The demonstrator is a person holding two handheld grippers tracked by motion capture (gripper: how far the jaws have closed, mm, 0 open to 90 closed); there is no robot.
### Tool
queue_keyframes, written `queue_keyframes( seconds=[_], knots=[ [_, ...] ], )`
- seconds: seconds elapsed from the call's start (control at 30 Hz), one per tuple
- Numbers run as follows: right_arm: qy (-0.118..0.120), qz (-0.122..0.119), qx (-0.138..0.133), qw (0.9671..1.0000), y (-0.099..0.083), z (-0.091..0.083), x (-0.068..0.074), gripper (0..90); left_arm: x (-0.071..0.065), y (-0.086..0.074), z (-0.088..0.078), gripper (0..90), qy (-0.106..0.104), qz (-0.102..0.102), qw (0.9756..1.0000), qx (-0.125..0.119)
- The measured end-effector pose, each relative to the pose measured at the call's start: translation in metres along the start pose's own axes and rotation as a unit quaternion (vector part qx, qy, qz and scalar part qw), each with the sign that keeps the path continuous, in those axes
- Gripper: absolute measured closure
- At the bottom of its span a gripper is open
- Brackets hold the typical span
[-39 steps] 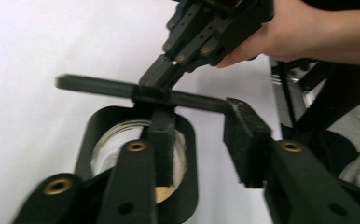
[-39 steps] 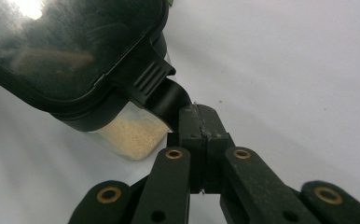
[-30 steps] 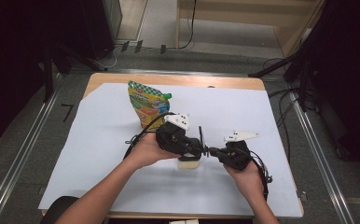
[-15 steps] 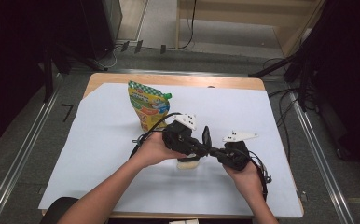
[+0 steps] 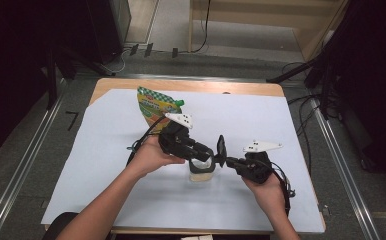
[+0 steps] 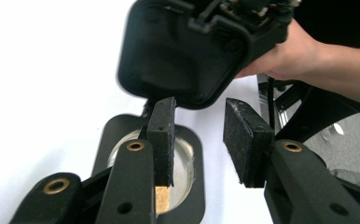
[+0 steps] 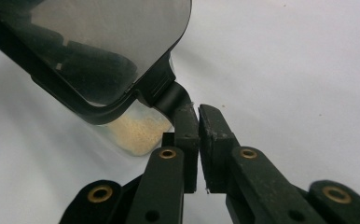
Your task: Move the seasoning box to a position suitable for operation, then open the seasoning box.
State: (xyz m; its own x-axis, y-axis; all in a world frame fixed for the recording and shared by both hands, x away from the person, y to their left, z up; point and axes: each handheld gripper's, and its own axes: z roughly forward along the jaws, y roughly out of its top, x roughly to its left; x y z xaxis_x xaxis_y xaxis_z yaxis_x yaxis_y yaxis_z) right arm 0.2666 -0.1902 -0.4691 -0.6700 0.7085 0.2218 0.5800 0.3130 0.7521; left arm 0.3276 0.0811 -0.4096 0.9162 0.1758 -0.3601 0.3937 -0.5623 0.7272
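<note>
A small clear container with a black rim, partly filled with a pale granular powder, is seen standing on the white-covered counter, near the middle toward the near edge. Its black flip lid is raised upright. The lid's tab is pinched by the right claw, whose jaws are closed almost together on it. The left claw is held over the container's opening; its jaws have just been opening and nothing is gripped between them. A colourful green-capped pouch is stood near the far left corner; its print cannot be read.
</note>
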Motion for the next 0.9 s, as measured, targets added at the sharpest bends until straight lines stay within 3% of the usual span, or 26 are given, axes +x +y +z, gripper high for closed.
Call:
queue_keyframes(
  seconds=[0.13,0.17,0.33,0.4,0.53,0.83,0.9],
  knots=[
    [0.004,0.002,0.007,1.0000,-0.001,0.001,0.001,81.7,0.002,-0.003,-0.009,64.0,0.018,-0.004,0.9998,-0.007],
    [0.006,-0.002,0.007,1.0000,-0.002,0.002,0.001,76.1,0.003,-0.004,-0.012,61.4,0.019,-0.007,0.9998,-0.009],
    [-0.002,-0.011,0.003,0.9999,-0.003,0.002,0.001,69.7,0.007,-0.009,-0.025,63.5,0.037,-0.006,0.9992,-0.011],
    [0.000,-0.011,0.002,0.9999,-0.004,0.002,0.001,69.2,0.009,-0.010,-0.029,63.6,0.036,-0.014,0.9991,-0.019],
    [0.003,-0.011,0.000,0.9999,-0.007,0.002,0.002,68.1,0.011,-0.014,-0.038,64.1,0.048,-0.010,0.9985,-0.025],
    [0.006,-0.012,-0.002,0.9999,-0.010,0.000,0.007,66.9,0.016,-0.020,-0.058,73.9,0.076,-0.008,0.9960,-0.047],
    [0.006,-0.009,-0.001,0.9999,-0.010,-0.002,0.009,66.9,0.019,-0.022,-0.063,73.1,0.078,-0.020,0.9957,-0.047]
  ],
)
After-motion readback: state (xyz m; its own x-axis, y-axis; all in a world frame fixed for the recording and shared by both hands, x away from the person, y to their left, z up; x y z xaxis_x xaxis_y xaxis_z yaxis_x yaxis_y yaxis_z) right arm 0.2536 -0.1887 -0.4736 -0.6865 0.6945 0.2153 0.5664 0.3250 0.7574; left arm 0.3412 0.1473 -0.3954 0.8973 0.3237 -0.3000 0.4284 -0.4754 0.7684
